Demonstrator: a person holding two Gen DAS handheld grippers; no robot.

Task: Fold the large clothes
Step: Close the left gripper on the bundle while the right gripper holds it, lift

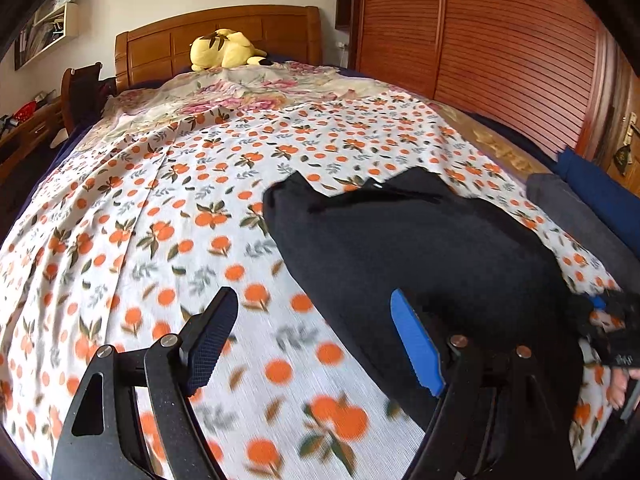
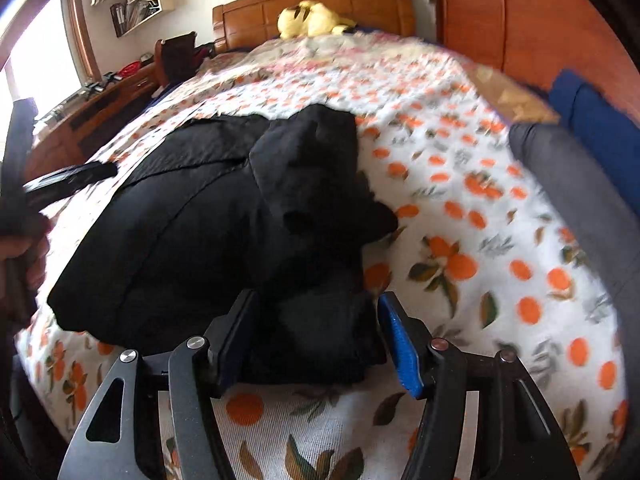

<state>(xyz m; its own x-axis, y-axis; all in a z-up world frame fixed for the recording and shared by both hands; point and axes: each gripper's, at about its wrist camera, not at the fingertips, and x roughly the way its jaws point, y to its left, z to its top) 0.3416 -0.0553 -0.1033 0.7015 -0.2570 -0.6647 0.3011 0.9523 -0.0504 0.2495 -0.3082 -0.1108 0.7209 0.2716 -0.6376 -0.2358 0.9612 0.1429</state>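
- left gripper [image 1: 316, 338] nearest the lens at 6 o'clock, fingers spread wide over orange-print sheet [image 1: 160, 208], nothing between them.
- black garment [image 1: 420, 248] bunched on that sheet from centre toward 4 o'clock, reaching behind the blue pad [image 1: 416, 344] of the left tool.
- right gripper [image 2: 316, 336] low at 6 o'clock in its own view, jaws parted with a dark fold of the garment between them; cannot tell whether the pads press it.
- yellow plush toy [image 1: 224, 49] at 11 o'clock against wooden headboard [image 1: 280, 28].
- grey folded cloth [image 2: 580, 200] and blue folded cloth [image 2: 600, 128] at 2 to 3 o'clock, near the bed's edge.
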